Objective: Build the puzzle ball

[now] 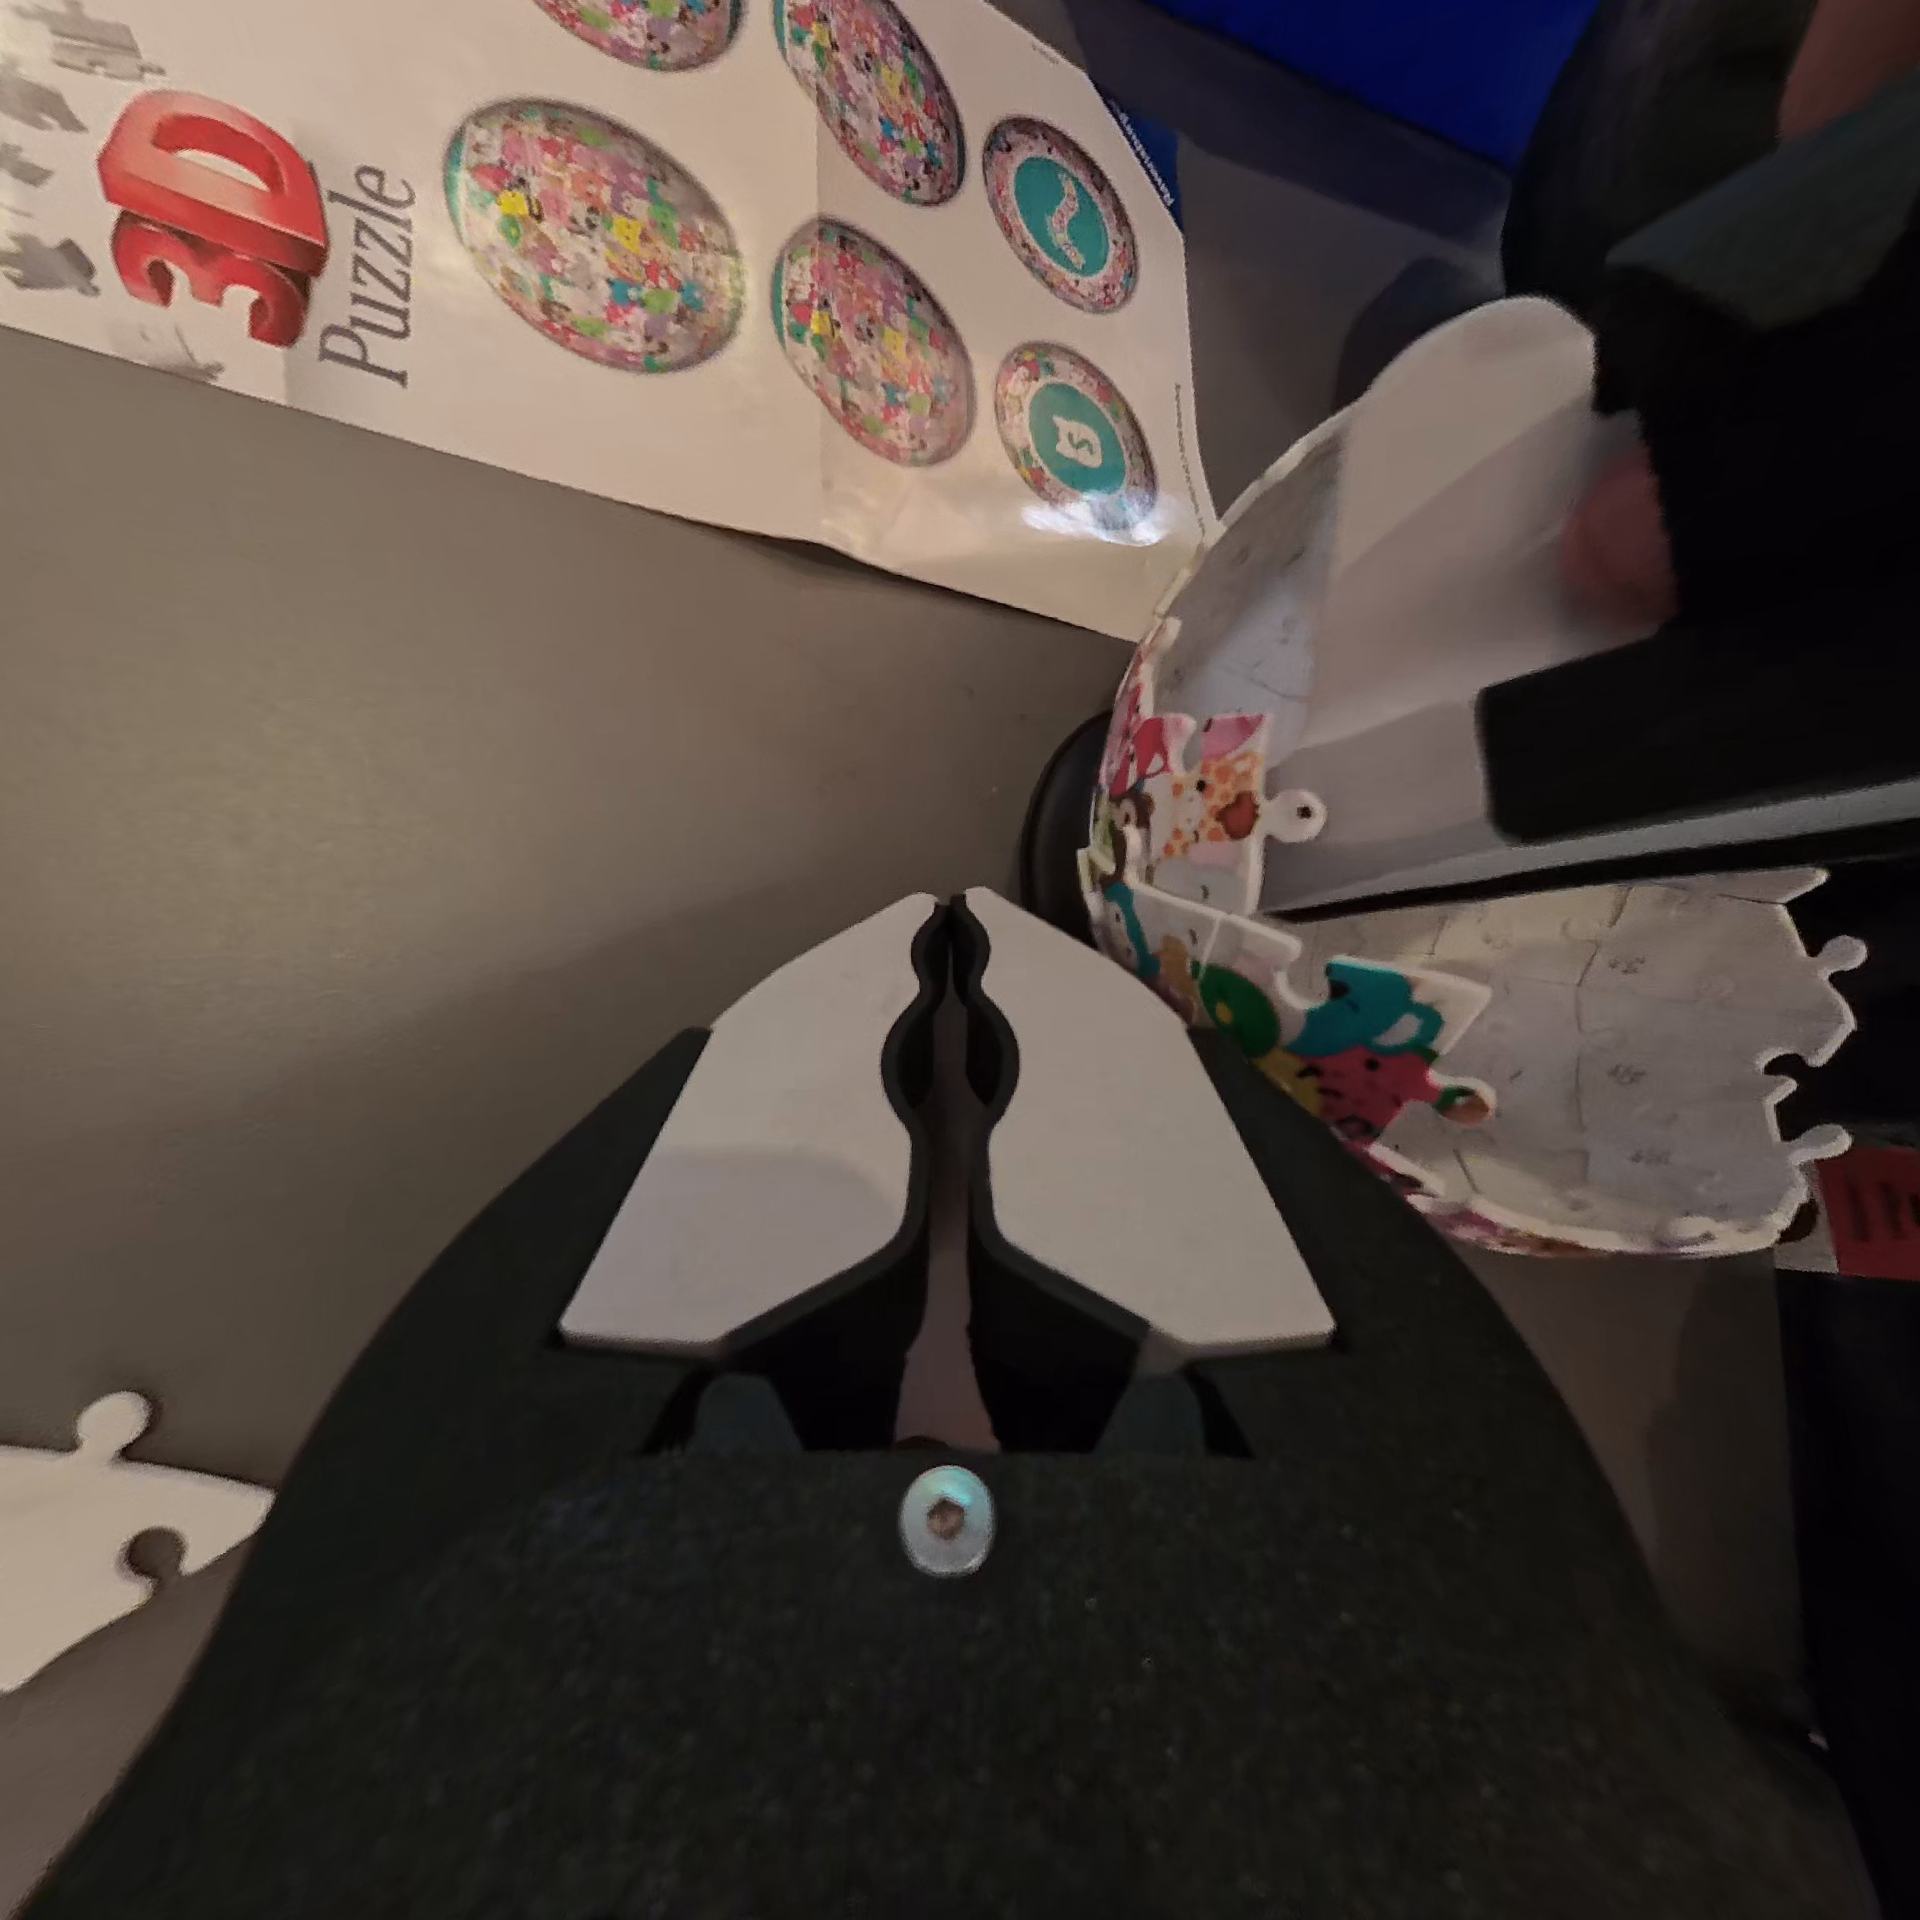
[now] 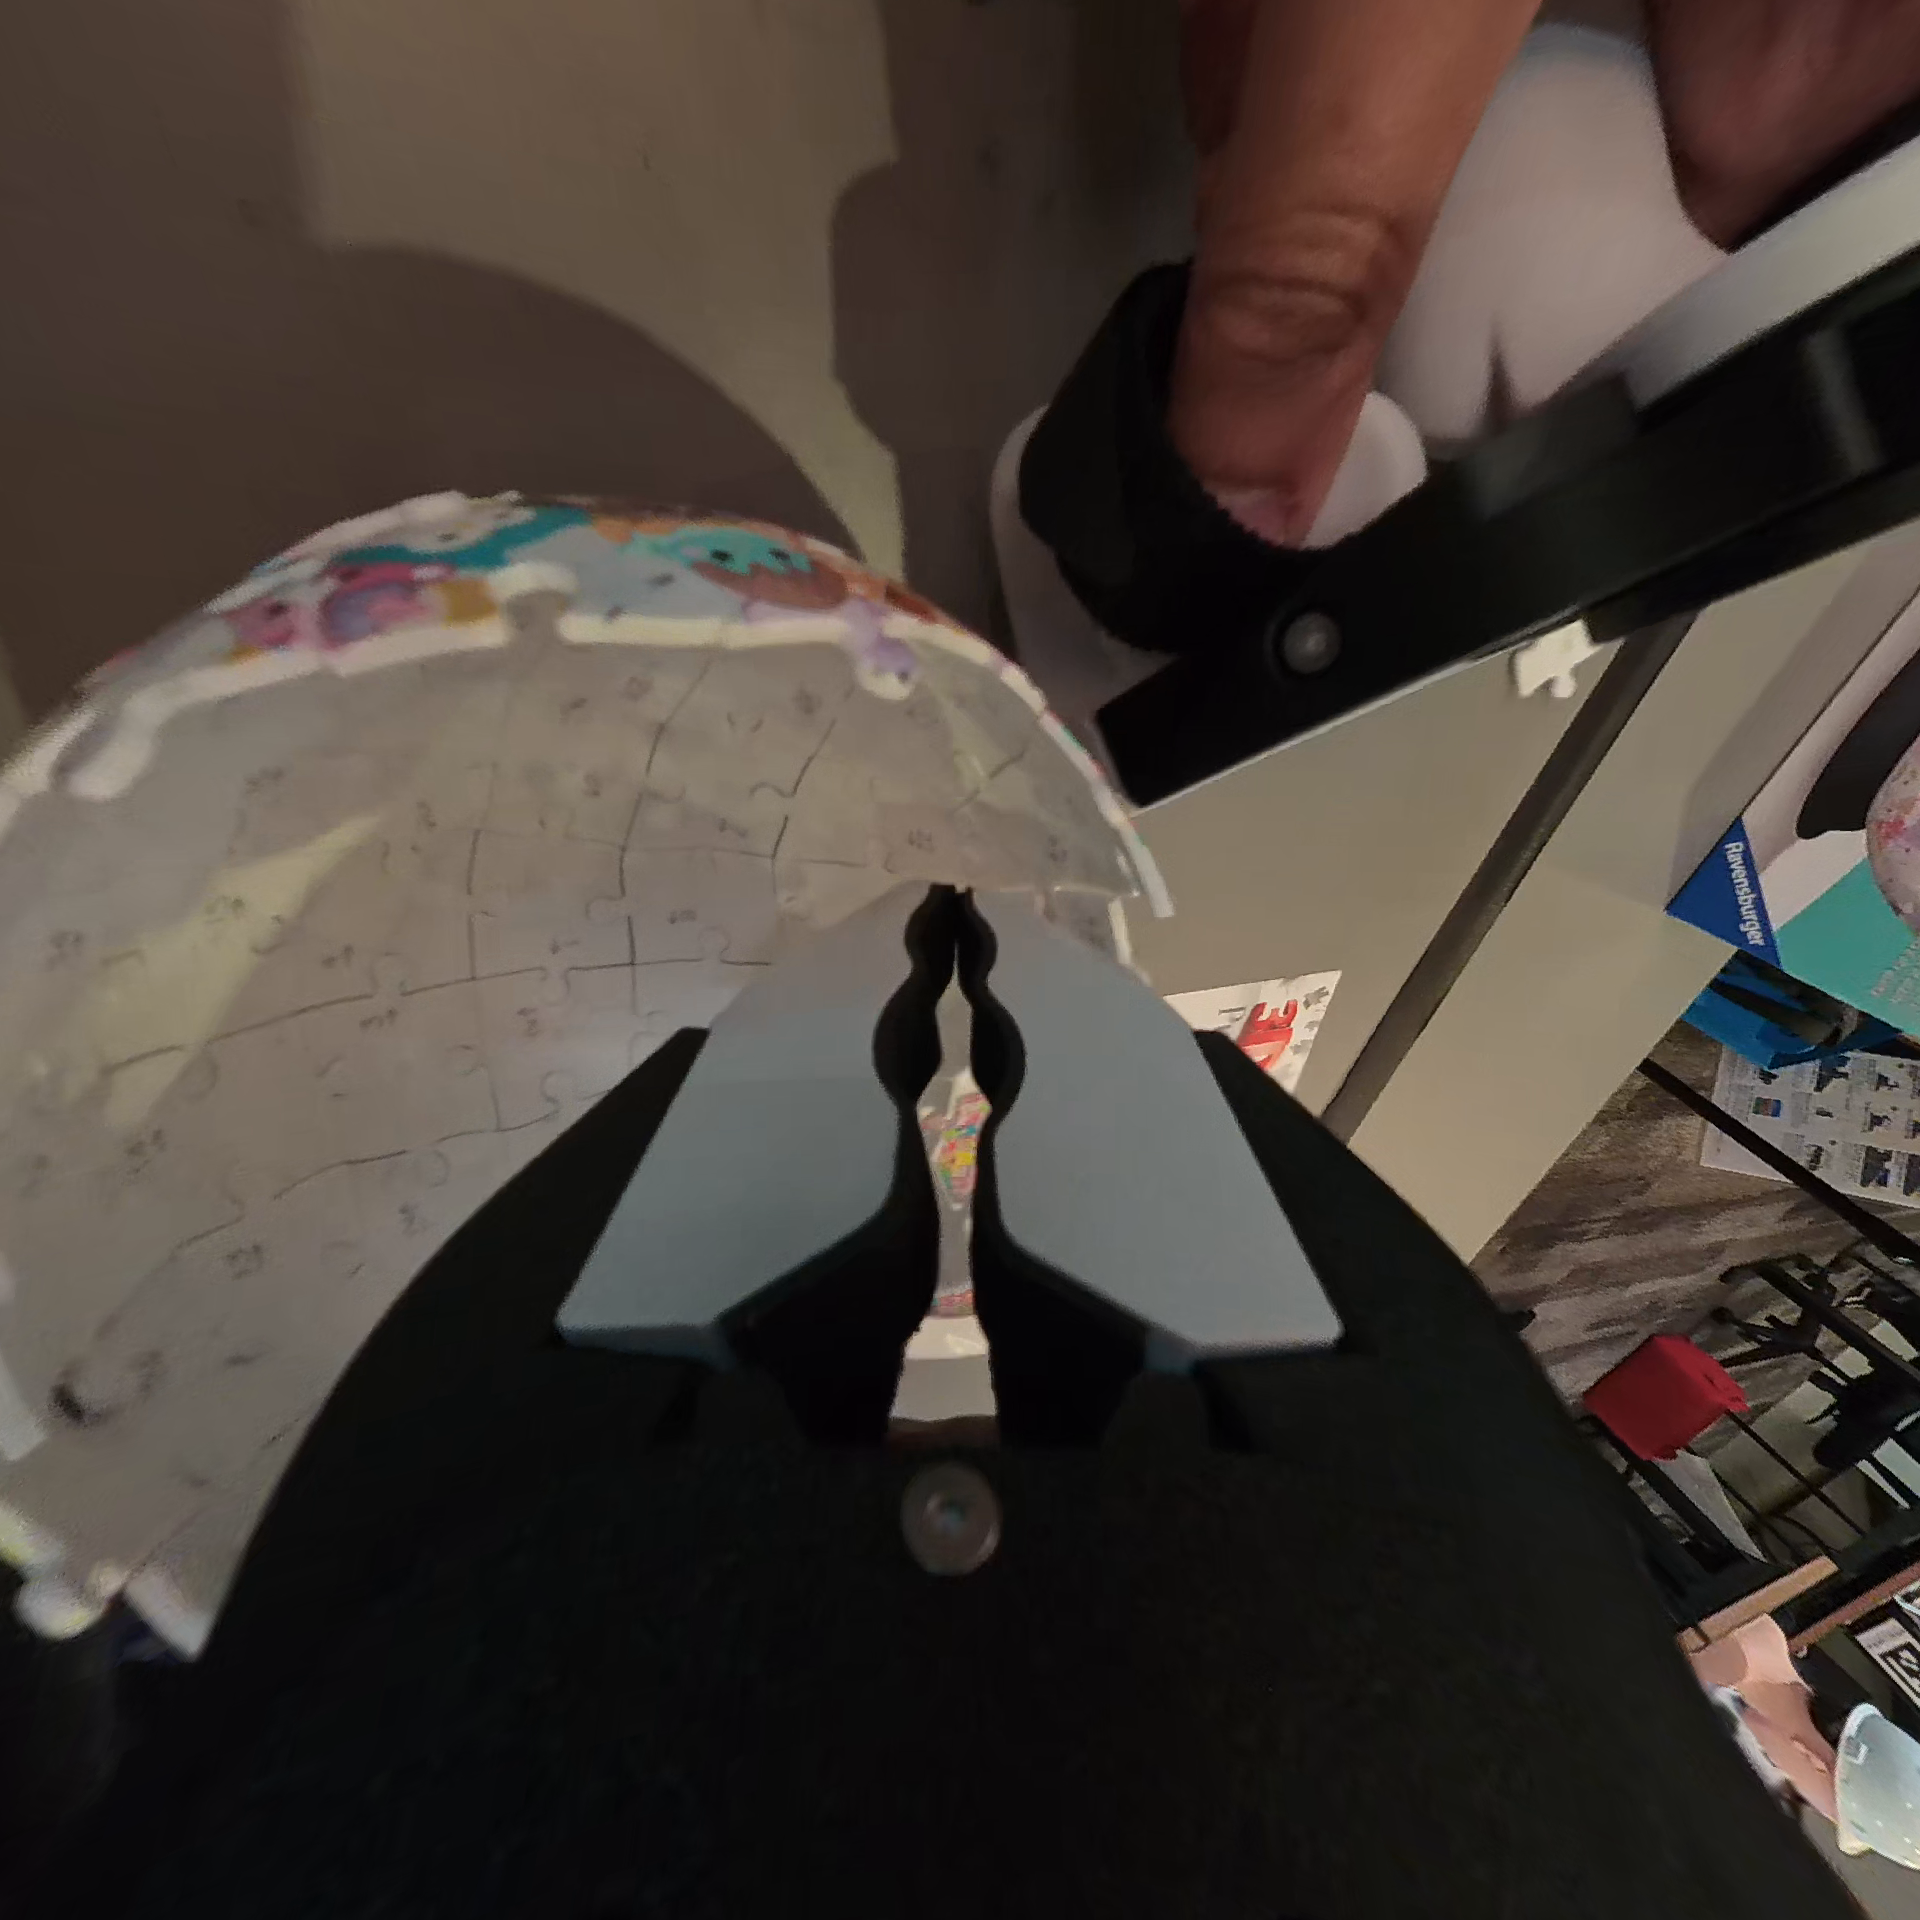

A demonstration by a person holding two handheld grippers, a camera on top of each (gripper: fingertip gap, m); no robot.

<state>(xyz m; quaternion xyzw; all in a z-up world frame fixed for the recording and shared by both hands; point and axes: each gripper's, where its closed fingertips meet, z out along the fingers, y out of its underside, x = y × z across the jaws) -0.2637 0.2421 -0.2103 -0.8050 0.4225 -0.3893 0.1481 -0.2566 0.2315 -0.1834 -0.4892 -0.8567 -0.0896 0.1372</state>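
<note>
White half-built ball point(image 1: 1351, 1039) sits at three o'clock; our left tool point(image 1: 954, 909) is closed empty, right tool point(image 2: 948, 899) pinches its rim; next we fetch a piece point(image 1: 94, 1527).

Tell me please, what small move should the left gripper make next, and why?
Probably open the left gripper and swing it toward the loose white piece on the table: its jaws are shut and empty, while the right gripper has its tips inside the half-built puzzle ball.

Closed left tongs point(image 1: 953, 914), half-built puzzle ball point(image 1: 1351, 1039), instruction sheet point(image 1: 644, 260)
</note>
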